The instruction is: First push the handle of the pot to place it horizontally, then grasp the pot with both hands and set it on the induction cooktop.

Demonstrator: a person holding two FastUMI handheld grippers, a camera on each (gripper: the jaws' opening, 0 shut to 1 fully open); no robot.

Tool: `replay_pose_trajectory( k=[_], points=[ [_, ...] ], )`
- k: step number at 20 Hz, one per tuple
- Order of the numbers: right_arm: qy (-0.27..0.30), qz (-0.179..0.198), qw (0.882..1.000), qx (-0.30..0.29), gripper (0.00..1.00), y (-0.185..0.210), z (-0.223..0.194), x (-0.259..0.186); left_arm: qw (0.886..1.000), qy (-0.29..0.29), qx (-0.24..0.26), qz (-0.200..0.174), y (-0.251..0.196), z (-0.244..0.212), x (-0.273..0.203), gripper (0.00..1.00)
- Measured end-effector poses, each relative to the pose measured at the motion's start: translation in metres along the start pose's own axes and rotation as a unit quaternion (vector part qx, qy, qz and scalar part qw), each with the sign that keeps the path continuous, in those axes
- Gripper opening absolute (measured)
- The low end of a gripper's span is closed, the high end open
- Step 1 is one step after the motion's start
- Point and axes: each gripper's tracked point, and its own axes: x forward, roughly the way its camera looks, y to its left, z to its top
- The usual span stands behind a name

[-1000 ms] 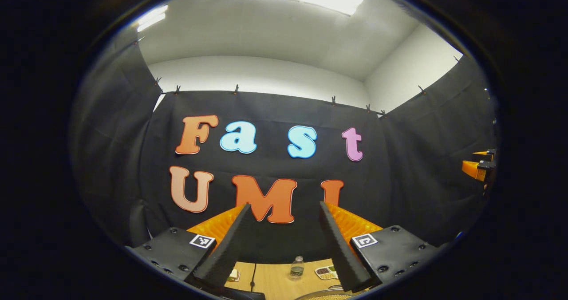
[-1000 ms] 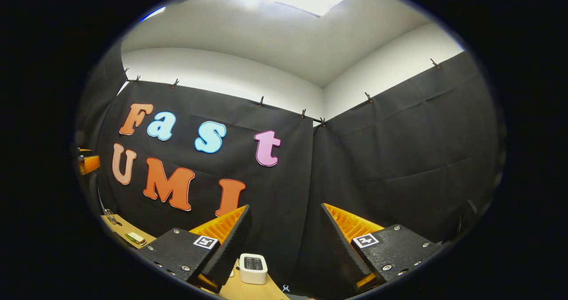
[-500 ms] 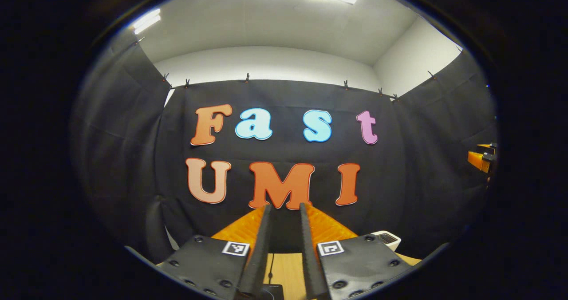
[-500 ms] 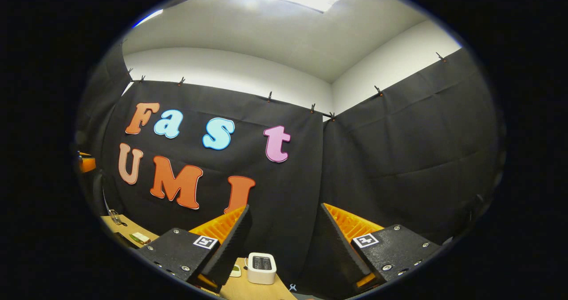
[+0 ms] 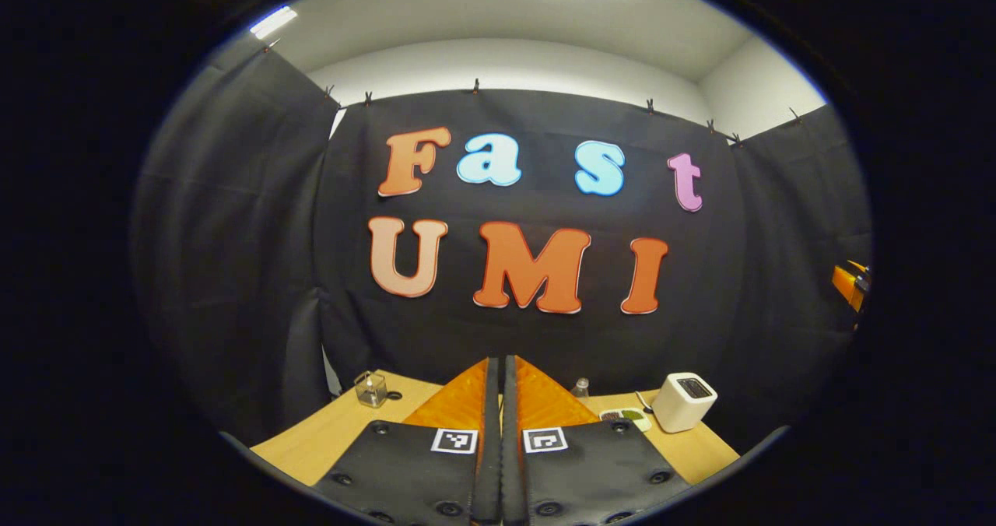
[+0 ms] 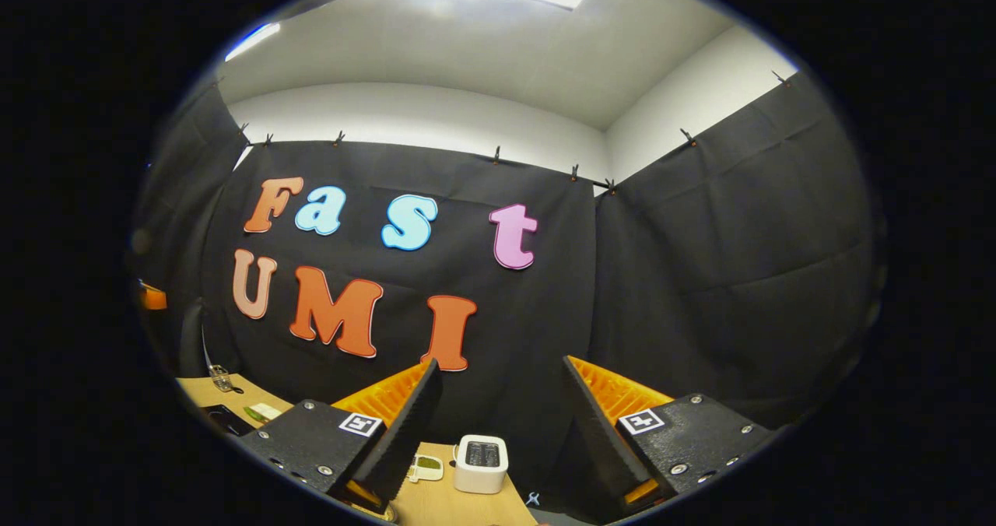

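Observation:
In the left gripper view, my left gripper (image 5: 499, 361) is shut, its two fingers pressed flat together with nothing between them. It is held above the wooden table (image 5: 334, 433) and faces the booth's back wall. My right gripper (image 6: 499, 366) stands open with a wide empty gap and points at the corner of the booth. The right gripper (image 5: 850, 283) shows as a small piece at the far right edge of the left gripper view. The left gripper (image 6: 152, 296) shows at the far left edge of the right gripper view.
A white box-shaped appliance (image 5: 683, 401) stands at the table's back right, also as the appliance (image 6: 481, 464) between the right fingers. A small glass jar (image 5: 371, 388) sits at the back left. A small dish (image 5: 622, 415) and a bottle (image 5: 580, 387) lie near the appliance.
The left gripper's fingers have gone from wide open to shut, and its view has tilted down so more of the table shows. The right gripper has stayed open and drifted slightly.

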Motion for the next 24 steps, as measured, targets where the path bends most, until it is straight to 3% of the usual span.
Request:
replay_pose_trajectory(
  k=[4, 9, 11, 16, 21, 24],
  points=[
    [0.012, 0.019, 1.000, 0.000, 0.95, 0.005, -0.013, 0.000, 0.994, 0.104, -0.018, -0.008, -0.015, -0.075, -0.006, 0.07],
    [0.024, 0.028, 0.999, 0.001, 0.95, 0.007, -0.022, -0.005, 0.969, 0.239, -0.064, -0.023, -0.041, -0.173, -0.021, 0.08],
    [0.028, 0.025, 0.999, -0.002, 0.95, 0.004, -0.025, -0.011, 0.951, 0.299, -0.071, -0.028, -0.049, -0.216, -0.028, 0.08],
    [0.042, 0.012, 0.999, -0.014, 0.95, -0.004, -0.032, -0.022, 0.890, 0.448, -0.078, -0.046, -0.075, -0.314, -0.064, 0.08],
    [0.053, -0.005, 0.998, -0.024, 0.95, -0.020, -0.037, -0.031, 0.834, 0.541, -0.093, -0.060, -0.103, -0.370, -0.093, 0.08],
    [0.060, -0.013, 0.998, -0.024, 0.95, -0.026, -0.040, -0.034, 0.808, 0.577, -0.099, -0.065, -0.114, -0.388, -0.109, 0.08]
  ],
)
